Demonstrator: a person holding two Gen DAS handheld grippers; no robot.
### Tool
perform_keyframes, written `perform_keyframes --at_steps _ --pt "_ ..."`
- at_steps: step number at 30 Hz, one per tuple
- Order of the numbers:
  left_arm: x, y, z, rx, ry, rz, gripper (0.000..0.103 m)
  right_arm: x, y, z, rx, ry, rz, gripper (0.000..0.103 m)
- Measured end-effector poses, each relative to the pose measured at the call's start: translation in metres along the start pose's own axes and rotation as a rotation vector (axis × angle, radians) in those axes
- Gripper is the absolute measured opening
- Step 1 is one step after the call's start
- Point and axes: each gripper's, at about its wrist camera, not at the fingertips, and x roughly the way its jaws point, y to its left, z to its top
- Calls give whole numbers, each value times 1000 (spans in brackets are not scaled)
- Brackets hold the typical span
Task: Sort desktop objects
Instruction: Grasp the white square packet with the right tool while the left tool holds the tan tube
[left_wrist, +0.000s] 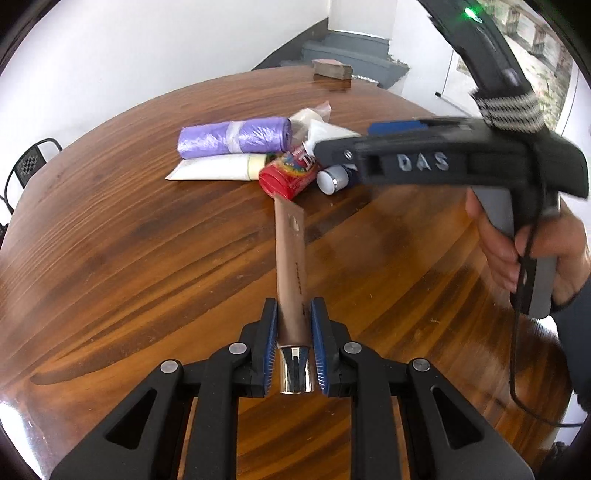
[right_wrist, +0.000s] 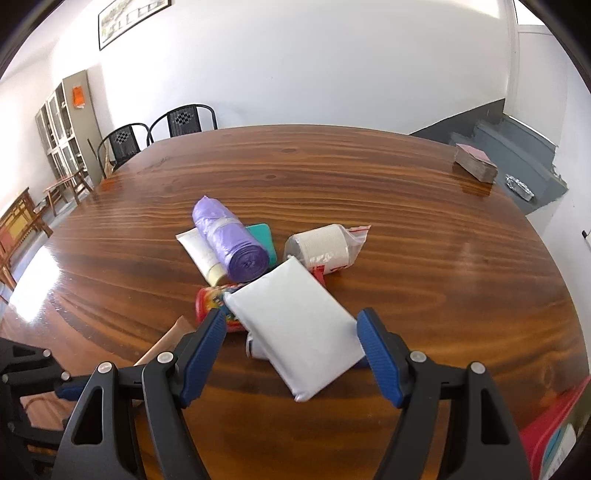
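Left hand-held gripper (left_wrist: 293, 314) clamped narrow on a bronze tube (left_wrist: 291, 266), near its shiny cap end; the tube's far end reaches toward the pile. Right hand-held gripper (right_wrist: 291, 332) wide, blue pads either side of a white packet (right_wrist: 295, 328), not pressing. Pile on the wooden counter (right_wrist: 424, 277): purple bag roll (right_wrist: 231, 236), white tube (right_wrist: 201, 253), red can (right_wrist: 208, 302), bagged bandage roll (right_wrist: 325, 243), teal case (right_wrist: 264, 236).
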Motion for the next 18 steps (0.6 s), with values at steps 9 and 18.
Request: perform_keyframes --at_steps 9,18 --pt "2 -4 0 -13 -23 -14 19 6 -1 -9 -14 11 -9 70" --pt "-16 -8 3 -35 -81 -29 19 -21 3 -24 15 -17 27 54"
